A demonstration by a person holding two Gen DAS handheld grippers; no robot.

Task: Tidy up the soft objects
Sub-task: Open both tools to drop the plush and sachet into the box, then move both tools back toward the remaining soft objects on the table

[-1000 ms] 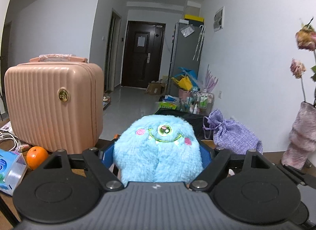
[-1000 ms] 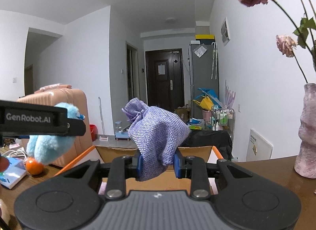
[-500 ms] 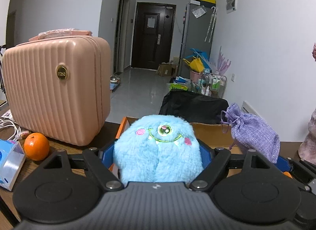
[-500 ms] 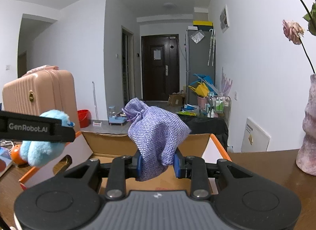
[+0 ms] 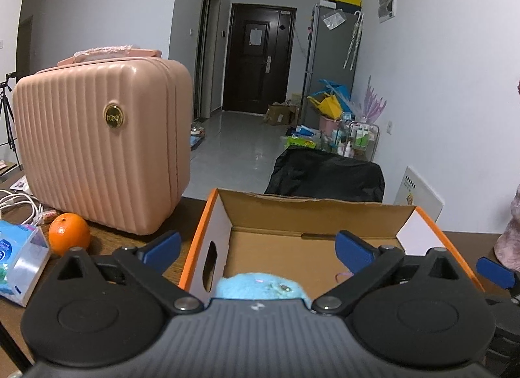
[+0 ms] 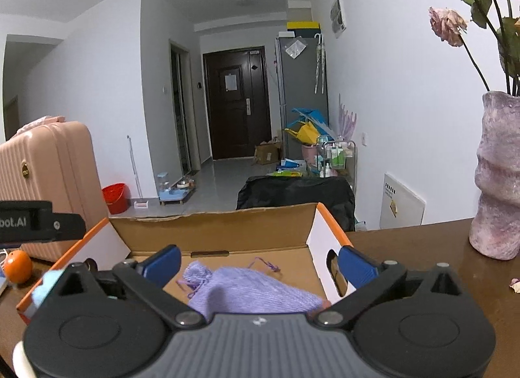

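Both jaws had just opened wide, dropping the fluffy blue plush monster point(image 5: 260, 285) and purple knitted drawstring pouch point(image 6: 253, 290) inside the orange-edged cardboard box point(image 5: 312, 212); sorting looked finished.

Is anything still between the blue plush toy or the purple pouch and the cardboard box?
Nothing visible. The blue plush toy and purple pouch already lie inside the cardboard box, released.

Blue plush toy point(image 5: 260, 285) mostly hidden behind claw body.

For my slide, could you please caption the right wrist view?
Right gripper, jaws open, above the purple drawstring pouch lying in the orange-edged cardboard box.
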